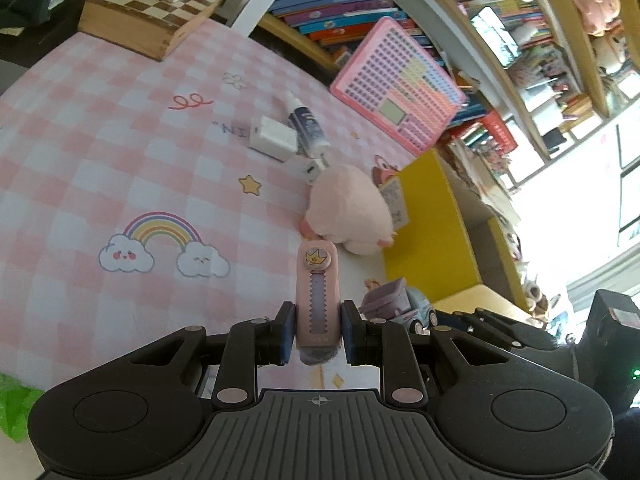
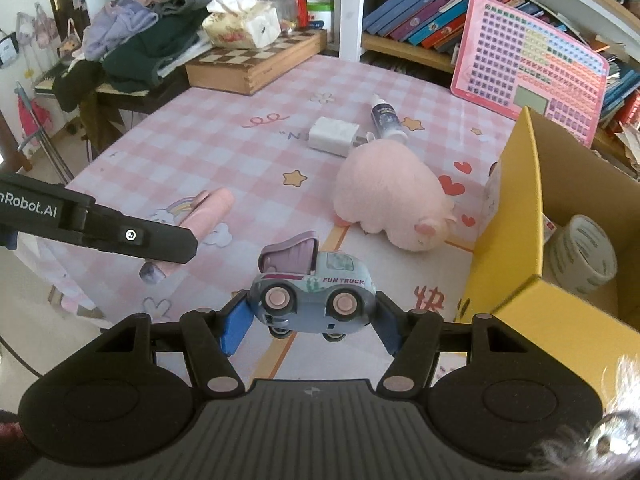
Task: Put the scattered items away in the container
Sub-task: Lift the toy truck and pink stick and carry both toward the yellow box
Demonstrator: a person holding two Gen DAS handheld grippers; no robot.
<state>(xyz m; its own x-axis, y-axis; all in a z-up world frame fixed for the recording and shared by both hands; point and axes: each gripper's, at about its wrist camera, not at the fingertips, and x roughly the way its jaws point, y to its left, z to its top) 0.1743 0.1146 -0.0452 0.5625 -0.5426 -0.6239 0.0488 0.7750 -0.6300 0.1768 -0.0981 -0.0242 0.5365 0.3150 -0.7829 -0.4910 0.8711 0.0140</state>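
My left gripper (image 1: 316, 332) is shut on a pink sliding cutter (image 1: 317, 292), held off the pink checked tablecloth (image 1: 120, 140). My right gripper (image 2: 312, 320) is shut on a blue-grey toy truck (image 2: 316, 292) marked FUN TRUCK, lifted above the cloth. To its right stands the yellow cardboard box (image 2: 516, 216) with a tape roll (image 2: 584, 256) inside. A pink plush pig (image 2: 388, 196) lies beside the box. Behind it lie a white charger (image 2: 334, 136) and a small dark bottle (image 2: 386, 118). The left gripper (image 2: 176, 246) and its cutter (image 2: 208, 208) show at the left of the right wrist view.
A wooden chessboard case (image 2: 256, 64) with a tissue pack (image 2: 240, 24) on it sits at the table's far edge. A pink toy keyboard panel (image 2: 528, 68) leans against the bookshelf (image 2: 420, 20). Piled clothes (image 2: 132, 40) lie at the far left. The table drops off at the left.
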